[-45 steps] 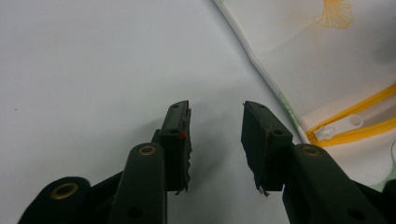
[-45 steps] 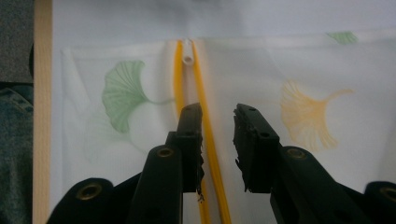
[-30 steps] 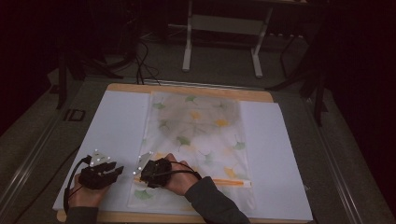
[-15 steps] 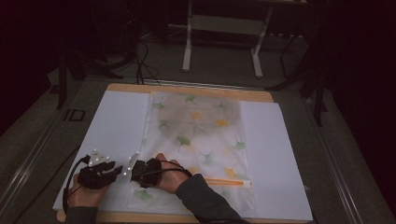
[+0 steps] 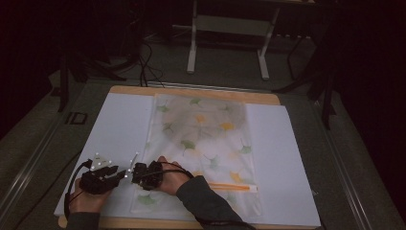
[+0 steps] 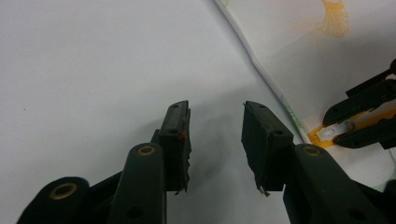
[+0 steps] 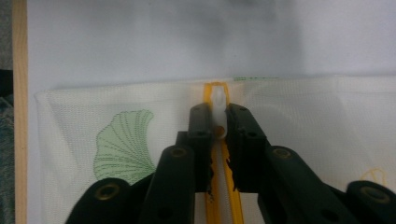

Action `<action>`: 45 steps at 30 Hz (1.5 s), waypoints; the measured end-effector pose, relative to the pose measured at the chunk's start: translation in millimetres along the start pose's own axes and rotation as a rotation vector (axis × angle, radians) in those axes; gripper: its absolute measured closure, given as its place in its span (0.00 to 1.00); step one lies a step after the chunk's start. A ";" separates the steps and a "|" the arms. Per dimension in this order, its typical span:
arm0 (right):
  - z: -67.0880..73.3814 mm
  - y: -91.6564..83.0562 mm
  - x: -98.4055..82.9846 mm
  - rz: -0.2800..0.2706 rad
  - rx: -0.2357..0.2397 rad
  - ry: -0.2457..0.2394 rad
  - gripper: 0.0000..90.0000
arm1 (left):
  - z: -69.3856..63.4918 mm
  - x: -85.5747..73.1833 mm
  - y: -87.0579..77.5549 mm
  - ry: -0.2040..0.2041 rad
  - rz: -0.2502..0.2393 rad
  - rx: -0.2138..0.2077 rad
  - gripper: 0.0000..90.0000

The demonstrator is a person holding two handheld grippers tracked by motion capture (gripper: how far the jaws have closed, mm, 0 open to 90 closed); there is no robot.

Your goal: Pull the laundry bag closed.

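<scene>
A white mesh bag [image 5: 206, 139] printed with green and yellow leaves lies flat on a white sheet [image 5: 119, 124]. An orange zipper [image 5: 230, 187] runs along its near end. My right gripper [image 7: 218, 112] has just been closing, and its jaws now press on the white zipper pull [image 7: 218, 99] at the zipper's end, by the bag's left edge. In the high view the right gripper [image 5: 136, 173] sits at the bag's near left corner. My left gripper [image 6: 215, 126] stands open over the bare sheet just beside it, nothing between its fingers; it also sees the zipper pull [image 6: 348, 126].
The sheet lies on a wooden board [image 5: 191, 92] on a grey table. A metal stand [image 5: 230, 28] and cables lie beyond the far edge. The board's wooden edge [image 7: 18, 93] runs close to the bag's corner. Bare sheet extends left and right of the bag.
My right hand has slid left along the bag's near end towards the left gripper, ending at the zipper's end. The left hand has stayed put.
</scene>
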State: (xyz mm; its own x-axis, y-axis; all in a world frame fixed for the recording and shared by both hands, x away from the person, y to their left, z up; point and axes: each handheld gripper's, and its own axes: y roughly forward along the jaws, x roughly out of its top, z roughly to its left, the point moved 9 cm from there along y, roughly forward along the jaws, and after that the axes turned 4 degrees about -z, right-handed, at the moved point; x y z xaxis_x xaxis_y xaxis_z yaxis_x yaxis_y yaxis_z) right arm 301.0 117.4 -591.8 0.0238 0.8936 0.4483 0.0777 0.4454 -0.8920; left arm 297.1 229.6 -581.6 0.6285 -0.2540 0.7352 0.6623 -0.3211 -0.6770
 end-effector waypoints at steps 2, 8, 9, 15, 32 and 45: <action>-0.3 0.4 0.6 0.016 0.004 -0.010 0.92 | -0.6 -0.1 0.3 0.000 0.002 -0.001 0.69; 0.9 -0.4 0.4 0.029 -0.006 -0.037 0.93 | -3.5 1.4 -1.1 -0.002 -0.002 -0.012 0.70; 1.1 -0.9 0.1 0.021 -0.007 -0.034 0.93 | -3.8 1.9 -1.5 0.001 0.000 -0.012 0.70; 2.0 -4.3 -3.0 -0.007 -0.014 -0.030 0.93 | -5.6 2.4 -2.1 0.005 0.007 -0.010 0.67; 1.8 -12.9 -1.7 -0.046 -0.029 -0.033 0.93 | -25.0 3.7 -8.5 -0.012 0.040 -0.153 0.72; -0.3 -17.5 -2.0 -0.065 -0.035 -0.031 0.94 | -41.3 3.1 -7.1 -0.078 0.077 -0.309 0.63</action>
State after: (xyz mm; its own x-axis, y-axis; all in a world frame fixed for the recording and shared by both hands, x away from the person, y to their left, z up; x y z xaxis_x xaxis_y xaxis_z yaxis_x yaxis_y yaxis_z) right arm 299.9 107.8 -577.1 -0.0135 0.8643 0.5028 0.1128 0.5009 -0.8581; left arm 277.5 193.4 -573.1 0.7094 -0.2215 0.6691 0.4637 -0.5682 -0.6798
